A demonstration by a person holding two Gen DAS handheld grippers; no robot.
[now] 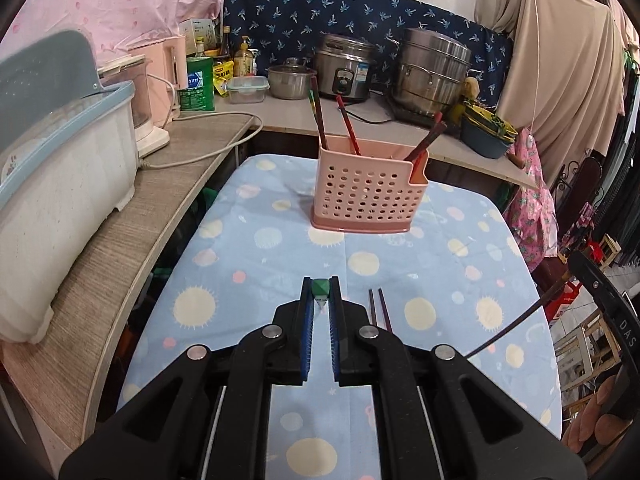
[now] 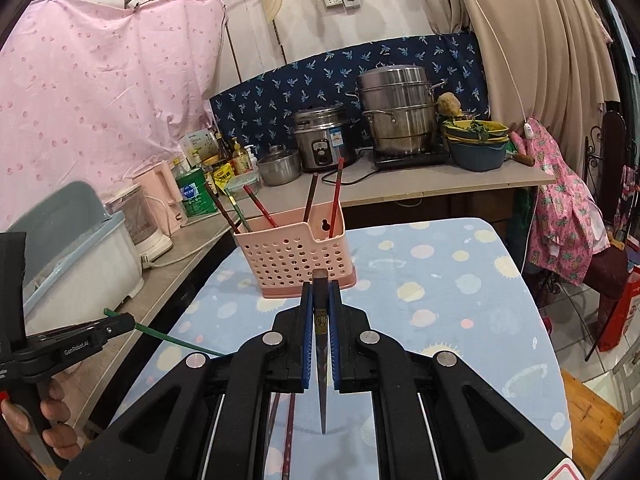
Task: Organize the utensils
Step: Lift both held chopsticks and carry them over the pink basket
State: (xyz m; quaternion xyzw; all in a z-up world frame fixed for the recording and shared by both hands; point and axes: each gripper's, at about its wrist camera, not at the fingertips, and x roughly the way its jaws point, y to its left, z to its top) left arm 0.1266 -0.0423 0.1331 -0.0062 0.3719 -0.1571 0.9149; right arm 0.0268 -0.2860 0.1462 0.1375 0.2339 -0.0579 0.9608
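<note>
A pink perforated utensil holder [image 1: 366,196] stands on the sun-patterned blue cloth; it also shows in the right wrist view [image 2: 294,256], with several chopsticks upright in it. My left gripper [image 1: 321,300] is shut on a green chopstick [image 1: 321,288], seen end-on; in the right wrist view the same chopstick [image 2: 176,340] crosses above the table's left edge. My right gripper [image 2: 320,300] is shut on a dark brown chopstick [image 2: 321,360], held above the cloth in front of the holder. Two dark purple chopsticks [image 1: 380,308] lie on the cloth right of my left gripper.
A grey counter [image 1: 132,232] at the left carries a white dish bin [image 1: 60,168], a blender and a pink kettle. The back counter holds a rice cooker [image 1: 346,68], steel pots [image 1: 434,72], bottles and stacked bowls [image 1: 486,132]. Chairs and clothes stand right of the table.
</note>
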